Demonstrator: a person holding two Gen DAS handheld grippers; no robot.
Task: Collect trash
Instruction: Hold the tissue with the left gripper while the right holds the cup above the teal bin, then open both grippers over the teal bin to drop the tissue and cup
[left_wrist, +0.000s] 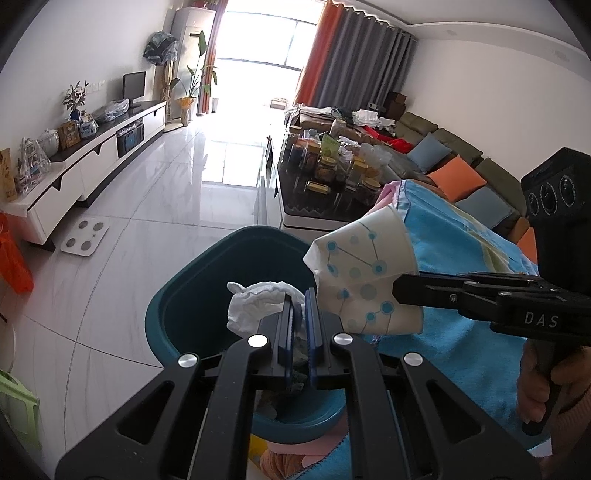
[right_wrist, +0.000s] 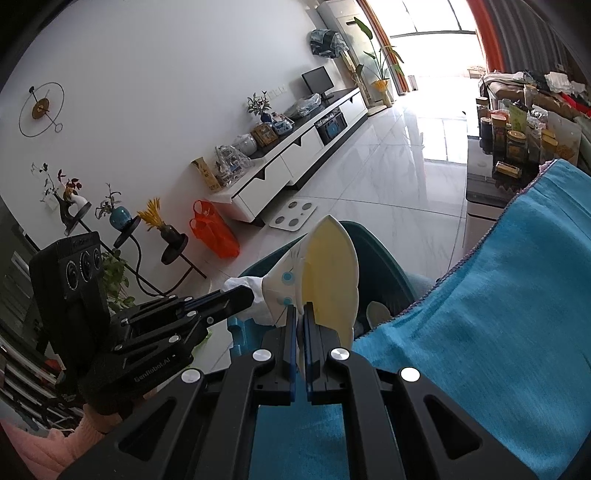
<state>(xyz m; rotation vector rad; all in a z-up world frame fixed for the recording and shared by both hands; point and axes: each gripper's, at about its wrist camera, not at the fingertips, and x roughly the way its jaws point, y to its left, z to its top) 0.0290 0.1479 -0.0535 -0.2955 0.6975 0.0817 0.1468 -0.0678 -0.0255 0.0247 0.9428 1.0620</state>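
Observation:
A dark teal bin (left_wrist: 177, 295) stands on the floor beside a surface draped in a blue cloth (left_wrist: 461, 258). My left gripper (left_wrist: 300, 295) is shut on a crumpled white tissue (left_wrist: 255, 302), held over the bin's mouth. My right gripper (left_wrist: 397, 290) comes in from the right, shut on a squashed paper cup (left_wrist: 365, 273) printed with blue dots, just right of the tissue. In the right wrist view, my right gripper (right_wrist: 300, 310) pinches the flattened cup (right_wrist: 328, 273) above the bin (right_wrist: 384, 266). The left gripper (right_wrist: 251, 295) holds the tissue (right_wrist: 240, 284) against the cup's left side.
A coffee table (left_wrist: 291, 210) crowded with jars stands beyond the bin, with a sofa and cushions (left_wrist: 458, 177) to its right. A white scale (left_wrist: 85, 236) lies on the tiled floor by the long TV cabinet (left_wrist: 92, 158). An orange bag (right_wrist: 214, 236) sits by plant stands.

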